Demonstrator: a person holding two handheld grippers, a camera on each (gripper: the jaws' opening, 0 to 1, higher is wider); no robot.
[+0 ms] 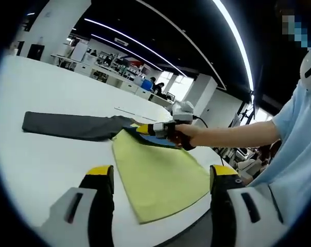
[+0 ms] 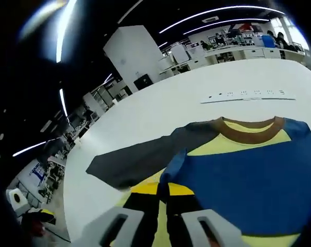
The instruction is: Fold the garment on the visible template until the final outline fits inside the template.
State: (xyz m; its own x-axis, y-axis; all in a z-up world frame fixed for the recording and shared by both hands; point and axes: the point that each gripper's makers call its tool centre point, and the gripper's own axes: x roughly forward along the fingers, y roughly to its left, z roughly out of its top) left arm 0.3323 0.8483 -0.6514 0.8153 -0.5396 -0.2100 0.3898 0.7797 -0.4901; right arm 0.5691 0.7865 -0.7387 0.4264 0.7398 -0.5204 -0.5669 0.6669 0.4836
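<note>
Our left claw [image 1: 158, 180] hovers wide over the yellow-green template [image 1: 160, 177] near the worktop [image 1: 47, 159] edge. Our right claw [image 2: 163, 198] pinches the garment [image 2: 248, 180] by its blue hem, mid-fold. Next, we judge, carry that edge over; the grey sleeve [image 1: 68, 125] lies beyond.

Worked on a white table [image 1: 52, 87] in an open office; dark ceiling [image 1: 160, 31] with long light strips [image 1: 232, 41], white pillars [image 2: 132, 51], desks [image 1: 99, 69], bright windows [image 1: 178, 85] behind.
</note>
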